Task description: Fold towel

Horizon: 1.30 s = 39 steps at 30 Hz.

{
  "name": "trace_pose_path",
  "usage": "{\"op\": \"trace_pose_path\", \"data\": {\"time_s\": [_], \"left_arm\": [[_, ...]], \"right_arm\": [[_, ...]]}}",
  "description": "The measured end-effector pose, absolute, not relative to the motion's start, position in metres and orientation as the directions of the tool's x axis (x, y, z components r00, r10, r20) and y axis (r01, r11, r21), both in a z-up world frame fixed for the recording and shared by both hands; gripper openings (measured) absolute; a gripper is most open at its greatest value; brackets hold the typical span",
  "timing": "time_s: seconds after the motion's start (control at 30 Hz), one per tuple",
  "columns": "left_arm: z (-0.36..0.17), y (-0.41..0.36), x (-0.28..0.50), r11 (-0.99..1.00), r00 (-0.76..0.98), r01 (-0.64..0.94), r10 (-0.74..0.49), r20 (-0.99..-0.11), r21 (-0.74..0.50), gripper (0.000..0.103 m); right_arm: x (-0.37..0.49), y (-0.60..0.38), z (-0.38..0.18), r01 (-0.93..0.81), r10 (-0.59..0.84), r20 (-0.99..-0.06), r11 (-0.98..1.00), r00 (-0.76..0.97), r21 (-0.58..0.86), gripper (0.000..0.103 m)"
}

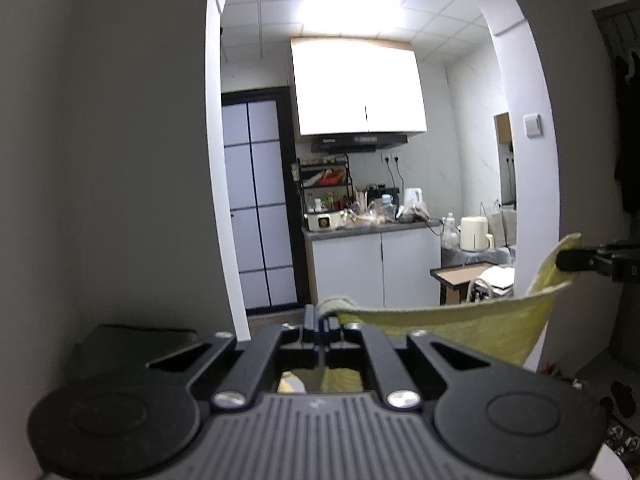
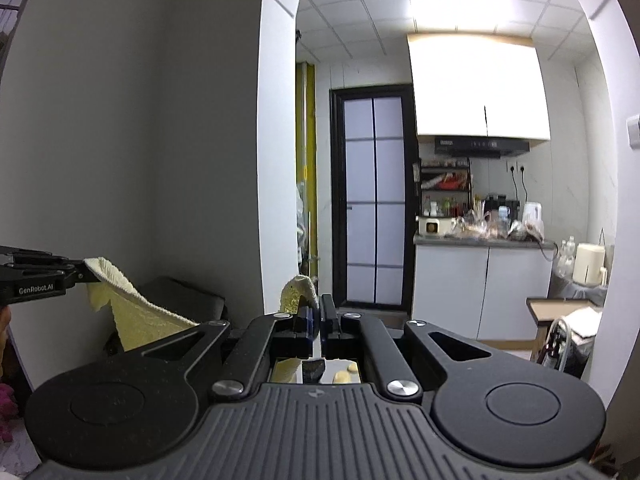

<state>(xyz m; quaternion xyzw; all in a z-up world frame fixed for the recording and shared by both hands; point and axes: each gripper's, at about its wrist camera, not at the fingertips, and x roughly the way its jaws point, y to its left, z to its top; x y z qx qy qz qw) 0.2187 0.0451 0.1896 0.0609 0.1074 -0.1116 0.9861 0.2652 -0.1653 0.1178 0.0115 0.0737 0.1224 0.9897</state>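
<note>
A pale yellow towel (image 1: 460,326) hangs stretched in the air between my two grippers. My left gripper (image 1: 323,314) is shut on one top corner, which bunches up above its fingers. My right gripper shows at the right edge of the left wrist view (image 1: 568,260), shut on the other corner. In the right wrist view my right gripper (image 2: 316,312) is shut on a towel corner (image 2: 298,292) that sticks up between its fingers. The left gripper (image 2: 86,272) shows there at the left, holding the towel (image 2: 138,316), which sags down between the two.
Both cameras look level at a grey wall (image 1: 112,160) and a white arch (image 1: 216,160) into a kitchen with a cluttered counter (image 1: 368,226), white cabinets and a dark door (image 2: 374,200). A small wooden table (image 1: 464,274) stands at the right. A dark seat (image 2: 180,296) lies below left.
</note>
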Motion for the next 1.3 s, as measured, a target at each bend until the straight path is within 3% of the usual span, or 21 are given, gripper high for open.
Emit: {"op": "trace_pose_path", "data": {"time_s": [0.8,1.3], "left_arm": [[0.13,0.056,0.15,0.949,0.887,0.293,-0.226,-0.402,0.113,0.002],[0.072,0.062,0.105,0.946,0.825,0.323,-0.269,-0.497,0.023,0.002]], "right_arm": [[0.195,-0.165,0.062,-0.25,0.261,-0.287,0.965,0.922,0.077,0.004],[0.15,-0.162,0.022,-0.226,0.247,-0.378,0.969,0.892,0.099,0.004]]}}
